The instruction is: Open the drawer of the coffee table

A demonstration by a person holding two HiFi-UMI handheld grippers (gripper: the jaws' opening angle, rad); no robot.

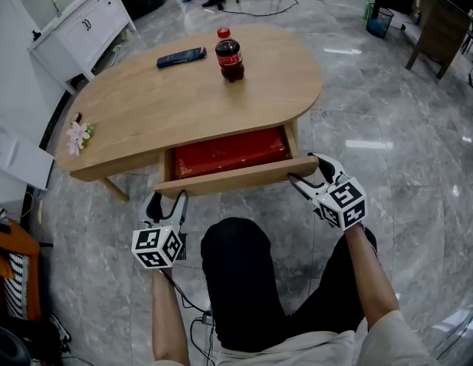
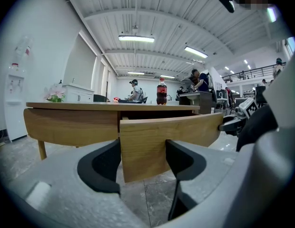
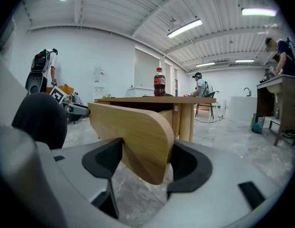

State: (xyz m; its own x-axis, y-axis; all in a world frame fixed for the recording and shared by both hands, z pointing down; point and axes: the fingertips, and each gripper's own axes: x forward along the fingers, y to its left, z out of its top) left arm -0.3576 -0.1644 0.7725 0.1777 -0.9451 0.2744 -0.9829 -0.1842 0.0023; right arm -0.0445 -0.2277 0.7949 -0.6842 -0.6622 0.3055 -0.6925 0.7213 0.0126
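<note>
Head view. Item: drawer (image 1: 229, 152), red-lined inside, pulled partway out from under the front edge of the coffee table (image 1: 183, 97); drawer front (image 1: 236, 178) of curved wood, standing clear of the table edge. At its left end: left gripper (image 1: 168, 197), jaws apart, the panel's lower corner showing in the gap, not clamped. At its right end: right gripper (image 1: 305, 168), jaws likewise apart, straddling the rounded end. On the tabletop: cola bottle (image 1: 229, 56), upright; dark blue flat packet (image 1: 181, 57) near it; pink flower (image 1: 76, 134) at the left rim. Beyond: white cabinet (image 1: 84, 29), grey marble floor (image 1: 389, 143).
</note>
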